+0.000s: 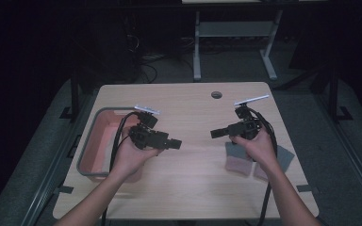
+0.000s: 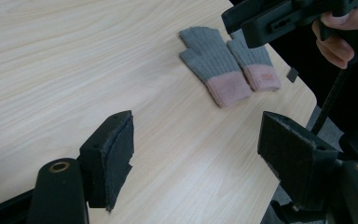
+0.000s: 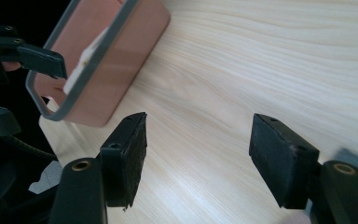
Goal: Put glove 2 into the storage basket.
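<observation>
A person sits at a light wooden table, holding 1 handheld gripper in each hand above the middle of it. The left gripper points to the person's right, and the right gripper points back toward it, so the 2 face each other with bare table between them. In each gripper view the 2 black padded jaws stand wide apart with nothing between them.

2 grey knitted gloves with pink cuffs lie flat, side by side and touching, near the table's front right corner. In the high view they sit just under the right hand, which hides part of them. A pink bin with a grey rim stands at the table's left edge, beside the left hand.

The likely step is picking up a glove, probably to carry it to the bin. To do it well, the right gripper should turn down toward the gloves, lower with 1 jaw on each side of a single cuff, where the knit is thickest, and close only once a fold of fabric sits between the pads, so the second glove is not dragged along.

Each glove's long axis runs from cuff to fingertips. In the left gripper view the pink cuffs point toward the table's near right corner and the grey finger ends point toward the middle of the table
</observation>
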`<state>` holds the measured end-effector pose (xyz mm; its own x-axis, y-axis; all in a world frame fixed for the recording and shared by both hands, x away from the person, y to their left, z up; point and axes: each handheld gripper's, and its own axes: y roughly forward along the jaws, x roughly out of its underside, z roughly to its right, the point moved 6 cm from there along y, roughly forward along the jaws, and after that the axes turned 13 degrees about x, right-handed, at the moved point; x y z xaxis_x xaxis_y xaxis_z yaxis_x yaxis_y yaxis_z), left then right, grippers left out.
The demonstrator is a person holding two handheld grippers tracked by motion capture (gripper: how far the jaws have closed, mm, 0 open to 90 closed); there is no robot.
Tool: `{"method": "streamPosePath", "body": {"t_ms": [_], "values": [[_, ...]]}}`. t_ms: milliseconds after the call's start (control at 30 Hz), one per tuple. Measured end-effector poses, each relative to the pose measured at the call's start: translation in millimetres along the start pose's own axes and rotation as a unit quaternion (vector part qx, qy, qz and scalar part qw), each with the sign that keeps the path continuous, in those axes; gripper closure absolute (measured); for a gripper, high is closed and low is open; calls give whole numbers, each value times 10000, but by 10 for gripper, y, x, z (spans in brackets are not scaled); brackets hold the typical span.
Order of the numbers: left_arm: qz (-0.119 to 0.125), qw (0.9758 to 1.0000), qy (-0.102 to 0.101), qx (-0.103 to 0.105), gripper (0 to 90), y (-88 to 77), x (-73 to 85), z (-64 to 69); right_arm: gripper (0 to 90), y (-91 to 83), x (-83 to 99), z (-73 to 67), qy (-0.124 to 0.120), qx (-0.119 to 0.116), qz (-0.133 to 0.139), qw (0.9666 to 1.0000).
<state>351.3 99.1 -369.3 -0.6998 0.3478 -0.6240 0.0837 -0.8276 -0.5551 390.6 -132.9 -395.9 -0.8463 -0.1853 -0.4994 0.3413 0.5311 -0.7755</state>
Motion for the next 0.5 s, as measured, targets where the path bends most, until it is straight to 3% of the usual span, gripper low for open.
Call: {"method": "streamPosePath", "body": {"t_ms": [500], "values": [[-76, 9996, 155, 203, 269, 379, 28, 128, 391, -115, 271, 373, 150, 464, -38, 9988]]}}
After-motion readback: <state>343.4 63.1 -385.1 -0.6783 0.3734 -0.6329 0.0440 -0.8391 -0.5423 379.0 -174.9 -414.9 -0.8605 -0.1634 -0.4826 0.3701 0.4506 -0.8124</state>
